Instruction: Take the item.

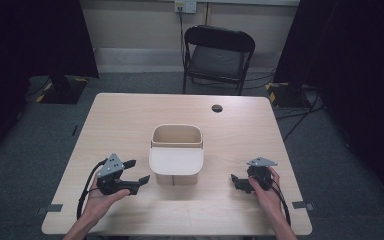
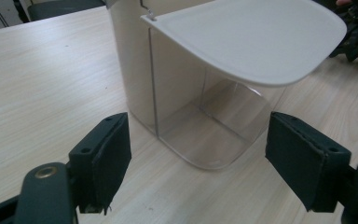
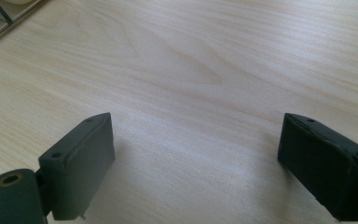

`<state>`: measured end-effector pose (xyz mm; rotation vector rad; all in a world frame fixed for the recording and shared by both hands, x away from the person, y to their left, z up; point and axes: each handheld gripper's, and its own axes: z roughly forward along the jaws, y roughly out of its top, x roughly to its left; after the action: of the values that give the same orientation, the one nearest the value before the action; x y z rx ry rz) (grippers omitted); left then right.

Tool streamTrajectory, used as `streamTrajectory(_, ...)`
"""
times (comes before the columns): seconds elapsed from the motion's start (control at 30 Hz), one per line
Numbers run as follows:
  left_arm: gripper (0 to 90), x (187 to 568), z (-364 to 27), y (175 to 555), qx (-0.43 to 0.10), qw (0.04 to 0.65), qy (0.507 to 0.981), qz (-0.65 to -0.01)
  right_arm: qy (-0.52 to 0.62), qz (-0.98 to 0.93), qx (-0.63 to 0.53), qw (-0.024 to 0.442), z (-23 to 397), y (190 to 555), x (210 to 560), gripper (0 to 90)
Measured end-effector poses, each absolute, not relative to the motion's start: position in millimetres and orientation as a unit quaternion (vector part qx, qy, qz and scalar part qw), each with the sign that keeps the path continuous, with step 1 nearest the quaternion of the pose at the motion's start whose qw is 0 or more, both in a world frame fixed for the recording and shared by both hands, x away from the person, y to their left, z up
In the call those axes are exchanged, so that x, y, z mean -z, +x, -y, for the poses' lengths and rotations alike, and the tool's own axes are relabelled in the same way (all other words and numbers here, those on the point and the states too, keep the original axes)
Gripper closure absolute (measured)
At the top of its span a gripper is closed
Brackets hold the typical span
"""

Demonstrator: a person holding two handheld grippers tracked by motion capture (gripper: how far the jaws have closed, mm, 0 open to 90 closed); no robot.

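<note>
In the middle of the pale wood-grain surface (image 1: pixel 130 120) stands a squat clear-plastic bin with an off-white hinged swing lid (image 1: pixel 176 155), its lid tipped out toward the person like a flat tongue. It looks empty, so I'd judge it light and easy to shove or tip with a careless nudge. The walls seem thin, stiff and smooth, likely slippery under the pads, and the lid would swing rather than bear a pull. The better hold, I'd say, is across the body low on two opposite walls, or on the rim at the back.

The left hand-held gripper (image 1: pixel 132 176) hovers just beside the bin's near left corner, jaws well apart, nothing between them and touching nothing. The right hand-held gripper (image 1: pixel 237 183) sits well off to the bin's right, low over bare wood, jaws spread wide and empty.
</note>
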<state>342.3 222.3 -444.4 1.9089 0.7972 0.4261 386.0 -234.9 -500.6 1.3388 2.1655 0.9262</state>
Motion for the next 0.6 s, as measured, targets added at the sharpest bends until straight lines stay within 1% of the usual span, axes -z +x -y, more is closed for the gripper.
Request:
streamTrajectory(0.17, 22.0, 444.5, -217.0, 346.6, -0.173, 0.492, 0.79, -0.323, 0.481, -0.782, -0.333, 0.215, 235.0, 386.5, 500.7, 9.7)
streamTrajectory(0.37, 22.3, 450.5, -207.8, 352.1, -0.161, 0.473, 0.807, -0.316, 0.481, -0.782, -0.334, 0.215, 234.9, 386.6, 500.8, 9.6)
streamTrajectory(0.47, 21.9, 448.6, -207.1, 354.2, -0.162, 0.479, 0.8, -0.321, 0.481, -0.782, -0.334, 0.215, 234.9, 386.6, 500.8, 9.6)
streamTrajectory(0.6, 21.9, 449.6, -206.9, 356.1, -0.151, 0.484, 0.798, -0.325, 0.481, -0.782, -0.334, 0.215, 234.9, 386.6, 500.8, 9.6)
